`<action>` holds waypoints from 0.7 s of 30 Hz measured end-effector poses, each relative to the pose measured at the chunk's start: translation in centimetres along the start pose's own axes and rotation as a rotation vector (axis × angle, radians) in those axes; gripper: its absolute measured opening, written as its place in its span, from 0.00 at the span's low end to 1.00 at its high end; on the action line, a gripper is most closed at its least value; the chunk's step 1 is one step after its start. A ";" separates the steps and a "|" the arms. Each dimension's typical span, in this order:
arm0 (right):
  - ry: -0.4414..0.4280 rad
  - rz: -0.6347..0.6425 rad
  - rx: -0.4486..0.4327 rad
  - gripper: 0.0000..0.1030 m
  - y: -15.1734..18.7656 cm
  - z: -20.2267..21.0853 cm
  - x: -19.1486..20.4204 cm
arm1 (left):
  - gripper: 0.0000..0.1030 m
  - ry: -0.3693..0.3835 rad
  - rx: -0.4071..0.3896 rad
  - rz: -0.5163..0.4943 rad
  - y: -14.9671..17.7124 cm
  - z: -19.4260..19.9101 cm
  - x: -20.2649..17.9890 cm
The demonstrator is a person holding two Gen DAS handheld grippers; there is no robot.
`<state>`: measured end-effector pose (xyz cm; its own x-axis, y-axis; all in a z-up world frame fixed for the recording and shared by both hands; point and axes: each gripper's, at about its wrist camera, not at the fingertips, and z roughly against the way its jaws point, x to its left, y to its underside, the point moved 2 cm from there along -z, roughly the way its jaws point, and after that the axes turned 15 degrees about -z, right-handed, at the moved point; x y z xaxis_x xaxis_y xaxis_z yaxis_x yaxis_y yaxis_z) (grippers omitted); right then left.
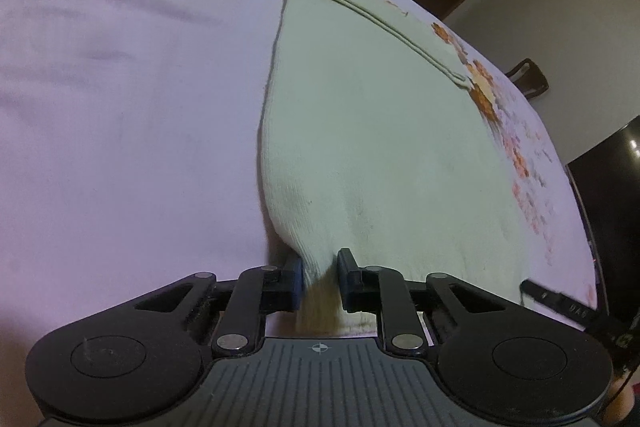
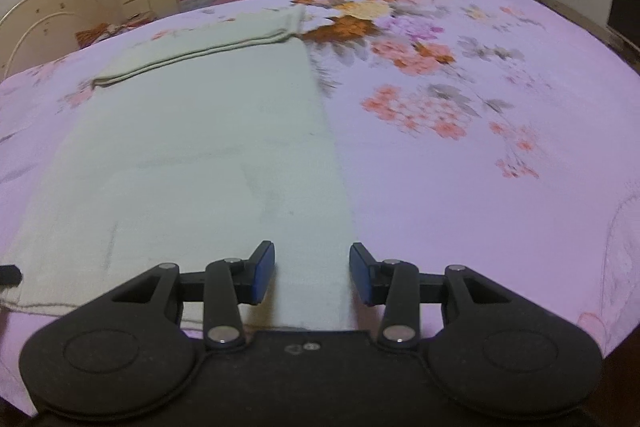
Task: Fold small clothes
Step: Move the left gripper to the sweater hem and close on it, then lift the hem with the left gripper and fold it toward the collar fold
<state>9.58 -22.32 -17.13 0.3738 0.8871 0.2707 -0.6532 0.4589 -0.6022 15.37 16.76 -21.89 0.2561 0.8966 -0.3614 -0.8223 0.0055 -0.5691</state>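
Soft, light cream knit cloth (image 1: 380, 147) on pink floral bedsheet (image 2: 480, 187): left hand-held gripper (image 1: 320, 279) clamped on near corner; right hand-held gripper (image 2: 312, 275) apart, straddling the other corner. Best gripped at corners.

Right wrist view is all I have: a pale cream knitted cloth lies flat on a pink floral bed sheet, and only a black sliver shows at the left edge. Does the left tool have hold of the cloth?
Observer: Yes. The left tool is shut on the near left corner of the pale cream knitted cloth.
Reviewer: Is it a clean pinch?
Observer: The corner is gathered into a narrow pleat between the pads.
Reviewer: And the cloth's left edge?
Observer: It curves inward towards the tool, over the pink floral bed sheet, which is nearly plain on that side.
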 end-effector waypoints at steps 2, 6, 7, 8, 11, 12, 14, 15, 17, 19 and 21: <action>-0.007 -0.016 0.032 0.41 0.2 -0.6 -0.2 | 0.10 -0.007 0.002 -0.041 -0.2 -0.2 -0.4; 0.009 0.005 0.011 0.44 0.1 -0.5 -0.1 | 0.09 -0.005 0.022 -0.087 -0.3 -0.3 -1.0; 0.020 0.004 -0.010 0.46 -0.1 -0.4 -0.3 | 0.09 0.001 0.023 -0.079 -0.3 -0.3 -0.8; 0.021 0.001 -0.004 0.54 -0.3 -0.6 -0.5 | 0.09 0.005 0.024 -0.074 -0.3 -0.4 -0.7; -0.014 0.000 0.057 0.42 -0.5 -1.5 -0.6 | 0.07 0.008 0.008 -0.063 -0.5 0.1 -0.7; -0.037 0.011 0.079 0.20 -0.6 -1.6 -0.3 | 0.07 0.001 -0.007 -0.078 -0.6 0.4 -0.9; -0.089 0.019 0.124 0.07 -0.6 -1.5 0.4 | 0.07 0.006 -0.044 -0.094 -1.3 0.9 -1.5; -0.113 0.010 0.138 0.07 -0.8 -1.4 0.6 | 0.07 0.016 -0.067 -0.099 -1.8 1.0 -1.9; -0.194 -0.044 0.162 0.06 -1.6 -1.2 1.0 | 0.07 0.025 -0.114 -0.106 -3.0 1.3 -2.4; -0.280 -0.100 0.150 0.06 -3.1 -0.8 1.4 | 0.07 0.034 -0.144 -0.111 -4.5 1.5 -2.8; -0.345 -0.149 0.117 0.06 -4.8 -0.3 1.8 | 0.07 0.034 -0.177 -0.123 -6.3 1.5 -3.1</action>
<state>13.56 -22.97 -14.02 0.2399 0.7656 0.5969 -0.6868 0.5684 -0.4530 18.99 14.62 -16.15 0.3683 0.8786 -0.3041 -0.6823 0.0332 -0.7303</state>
